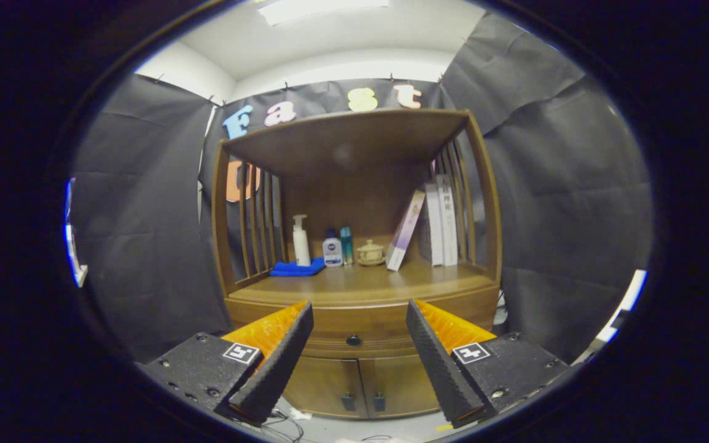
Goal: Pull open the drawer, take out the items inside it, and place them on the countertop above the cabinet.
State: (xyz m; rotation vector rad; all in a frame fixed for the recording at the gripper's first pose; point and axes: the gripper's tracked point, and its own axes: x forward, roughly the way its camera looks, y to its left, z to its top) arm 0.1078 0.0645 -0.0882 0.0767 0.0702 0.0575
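1. The wooden cabinet stands ahead against the booth wall, its drawer shut, round knob showing between the fingers.
2. The gripper is held level, aimed at the drawer, jaws wide apart and holding nothing.
3. The desk above carries books, a folded blue cloth, a pump bottle, two small bottles and a lidded pot.
4. Two lower doors are closed.

Black cloth walls, ceiling light

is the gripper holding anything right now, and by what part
Nothing is held: the gripper is open, its fingers apart with the closed drawer's knob beyond them.
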